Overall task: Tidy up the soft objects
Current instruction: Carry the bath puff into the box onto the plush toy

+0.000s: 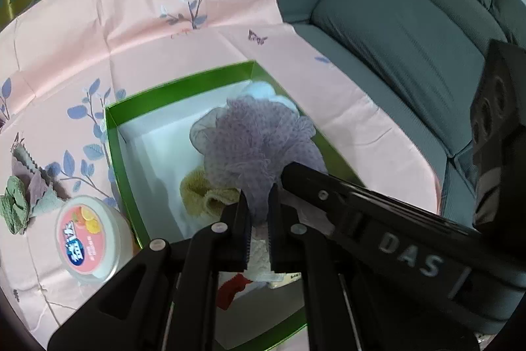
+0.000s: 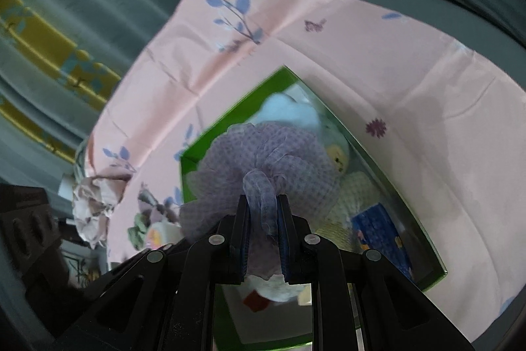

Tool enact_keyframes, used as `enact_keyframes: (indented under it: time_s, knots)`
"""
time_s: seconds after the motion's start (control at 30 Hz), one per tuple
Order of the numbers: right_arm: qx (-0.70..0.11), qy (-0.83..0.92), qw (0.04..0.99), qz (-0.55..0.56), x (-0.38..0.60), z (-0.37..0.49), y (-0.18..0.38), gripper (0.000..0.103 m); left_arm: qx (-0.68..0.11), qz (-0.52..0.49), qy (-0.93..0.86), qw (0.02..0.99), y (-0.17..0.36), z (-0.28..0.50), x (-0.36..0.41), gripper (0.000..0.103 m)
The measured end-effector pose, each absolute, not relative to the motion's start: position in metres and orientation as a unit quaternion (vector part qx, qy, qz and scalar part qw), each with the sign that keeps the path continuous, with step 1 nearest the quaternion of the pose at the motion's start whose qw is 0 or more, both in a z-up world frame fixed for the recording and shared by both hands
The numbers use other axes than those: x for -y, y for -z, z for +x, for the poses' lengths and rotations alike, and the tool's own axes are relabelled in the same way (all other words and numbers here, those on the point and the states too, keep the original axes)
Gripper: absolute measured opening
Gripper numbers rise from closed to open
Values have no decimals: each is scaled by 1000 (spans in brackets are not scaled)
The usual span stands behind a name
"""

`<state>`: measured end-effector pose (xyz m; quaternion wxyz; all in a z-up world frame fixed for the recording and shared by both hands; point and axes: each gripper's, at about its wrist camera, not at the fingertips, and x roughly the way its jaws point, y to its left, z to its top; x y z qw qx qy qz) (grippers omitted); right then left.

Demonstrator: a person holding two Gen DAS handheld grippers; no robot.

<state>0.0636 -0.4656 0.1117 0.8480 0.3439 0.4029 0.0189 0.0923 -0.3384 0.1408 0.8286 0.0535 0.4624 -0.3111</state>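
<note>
Both grippers hold the same purple mesh bath sponge [image 1: 253, 140] over the open green cardboard box [image 1: 113, 134], which lies on a pink cloth with blue leaf prints [image 1: 131, 22]. The left gripper [image 1: 258, 213] has its jaws almost together, pinching a thin part of the mesh. The right gripper [image 2: 263, 209] has narrow jaws closed on a twisted loop of the sponge.

The left view shows a yellow knitted soft piece [image 1: 197, 193] on the white floor of the box, under the sponge, and a small red piece [image 1: 230, 288] lower down. It also shows the black body of the right gripper crossing from the right side, and, left of the box, a round white tub with a pink lid [image 1: 87, 242] beside a green fabric scrunchie [image 1: 13, 206].

The right view shows things the sponge hides from the left camera: a small yellow plush face [image 2: 338, 158], a cream knitted item [image 2: 355, 193] and a dark blue printed fabric piece [image 2: 381, 232] along the right wall of the box. A pale blue fluffy item [image 2: 289, 112] lies at the far corner. A grey-blue sofa [image 1: 394, 22] stands behind.
</note>
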Motion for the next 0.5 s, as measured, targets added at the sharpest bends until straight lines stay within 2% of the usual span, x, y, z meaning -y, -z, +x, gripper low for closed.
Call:
enact_keyframes:
  time_s: [0.33,0.43,0.5]
  knots:
    - [-437,18,827,353,470,77,-87,18,-490,58,295,818,-124,95,345,10]
    - [-443,23,824,352,471,79,-84,19,-491,56,294,818,-123,96,345,16]
    - [-441,26,825,353,473,77,-85,19,-492,50,299,816,-125,96,343,24]
